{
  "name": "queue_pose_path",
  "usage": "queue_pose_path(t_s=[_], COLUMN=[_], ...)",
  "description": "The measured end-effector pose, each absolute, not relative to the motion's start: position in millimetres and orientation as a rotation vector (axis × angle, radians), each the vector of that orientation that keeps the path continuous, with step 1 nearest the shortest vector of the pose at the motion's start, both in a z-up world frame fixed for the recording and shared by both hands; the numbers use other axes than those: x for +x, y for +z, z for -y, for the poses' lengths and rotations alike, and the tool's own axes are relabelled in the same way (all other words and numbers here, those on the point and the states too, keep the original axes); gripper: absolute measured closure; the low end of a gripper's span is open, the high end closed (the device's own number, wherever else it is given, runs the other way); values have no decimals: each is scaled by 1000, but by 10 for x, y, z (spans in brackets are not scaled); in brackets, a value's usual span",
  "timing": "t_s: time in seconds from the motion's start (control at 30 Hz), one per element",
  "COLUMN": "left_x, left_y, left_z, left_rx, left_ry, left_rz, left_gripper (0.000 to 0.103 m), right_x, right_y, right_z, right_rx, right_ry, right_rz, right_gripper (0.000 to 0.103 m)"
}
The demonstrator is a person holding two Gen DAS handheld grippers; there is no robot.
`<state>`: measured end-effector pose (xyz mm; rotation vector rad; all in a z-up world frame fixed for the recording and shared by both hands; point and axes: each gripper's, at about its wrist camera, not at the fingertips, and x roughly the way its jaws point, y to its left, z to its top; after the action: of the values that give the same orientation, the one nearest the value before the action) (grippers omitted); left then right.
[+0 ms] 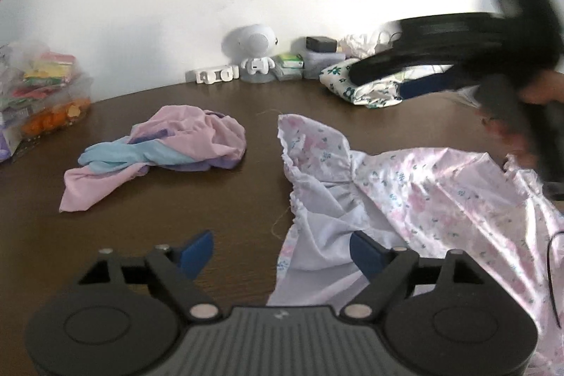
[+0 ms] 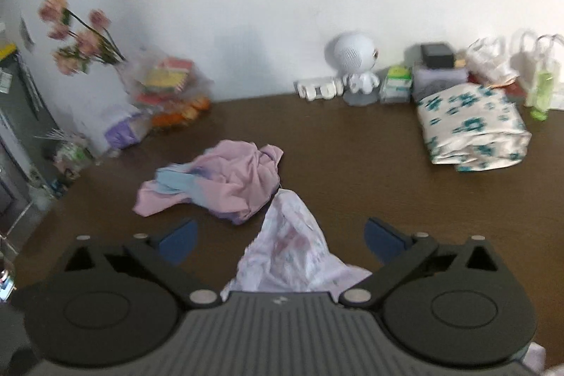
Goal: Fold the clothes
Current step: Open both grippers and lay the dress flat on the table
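- The left gripper (image 1: pixel 282 252) hovers low over the dark brown tabletop (image 1: pixel 211 199), its blue fingers (image 1: pixel 197 252) spread wide and holding nothing; the right finger sits at the edge of the floral garment.
- The floral garment (image 1: pixel 423 192), white with small pink and teal flowers and a gathered ruffled edge, lies spread on the tabletop, reaching from between the left fingers off toward the right.
- The right gripper (image 2: pixel 280 238) is also spread apart with nothing clamped; a peak of the floral garment (image 2: pixel 292 242) rises between its fingers without touching either.
- From the left wrist view the right gripper (image 1: pixel 440 59) shows as a blurred black shape above the far right of the tabletop.
- A crumpled pink garment (image 1: pixel 158 150) with blue and purple parts lies just left of the floral one, near but apart.
- A folded cloth (image 2: pixel 472 125) with teal print rests at the back right, near a white robot figurine (image 2: pixel 356 69) against the wall.
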<state>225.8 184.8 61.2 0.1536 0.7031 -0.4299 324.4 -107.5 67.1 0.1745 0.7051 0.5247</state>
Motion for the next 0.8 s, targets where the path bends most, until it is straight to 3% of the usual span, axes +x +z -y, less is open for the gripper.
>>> queue_pose_path(t_s=[0.37,0.73,0.77,0.8], left_x=[1640,1207,1168,1130], left_y=[520,360,355,349], left_z=[-1610,-1241,-1189,-1137], left_rx=[242,332,343,355], left_ry=[-509,-534,-543,-552], left_rz=[-753,-790,-787,-784], left_gripper=[17,17,17,17], right_x=[2108,1126,1027,954], right_y=[1038,378,290,204], right_z=[2740,3514,3534,3556], right_rx=[279,74,50,46], right_ry=[380,196,190,192], right_rz=[-599,-741,-759,-776], right_gripper=[0,1,2,10])
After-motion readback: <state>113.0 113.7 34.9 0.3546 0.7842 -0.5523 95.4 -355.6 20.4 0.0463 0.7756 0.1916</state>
